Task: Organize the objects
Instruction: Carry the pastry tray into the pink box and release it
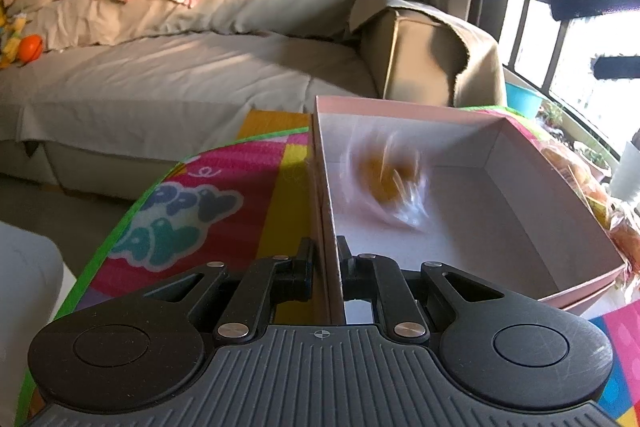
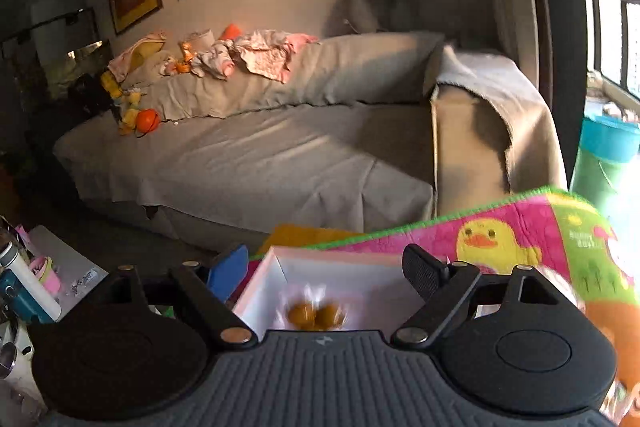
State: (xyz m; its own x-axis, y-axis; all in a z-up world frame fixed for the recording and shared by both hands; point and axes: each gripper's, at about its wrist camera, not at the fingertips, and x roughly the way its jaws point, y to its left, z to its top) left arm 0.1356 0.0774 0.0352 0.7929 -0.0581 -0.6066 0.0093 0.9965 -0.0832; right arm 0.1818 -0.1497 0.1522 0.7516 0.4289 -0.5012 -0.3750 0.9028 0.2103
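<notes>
The left gripper (image 1: pixel 325 259) is pinched tight on the near side wall of a shallow pink cardboard box (image 1: pixel 472 119) that is white inside. One finger sits outside the wall and one inside it. The box rests on a bright play mat (image 1: pixel 224 187) with pink, yellow and green patches and big puffy letters.

Inside the box is a small clear plastic bag with round orange-brown treats (image 1: pixel 386 179) in it. The bag looks very blurry in the left view. In the right view it shows two round orange-brown pieces, near the box's near end.

The right gripper (image 2: pixel 320 273) is above the box with its fingers wide apart. Nothing is between them. The bag shows in the gap below it.

At the right edge of the box lie more crinkly clear packets of orange-brown food (image 1: pixel 592 187).

Behind the mat is a long sofa with a grey-beige cover (image 2: pixel 248 163). Pink baby clothes (image 2: pixel 260 55) and an orange ball toy (image 2: pixel 147 119) lie on it.
</notes>
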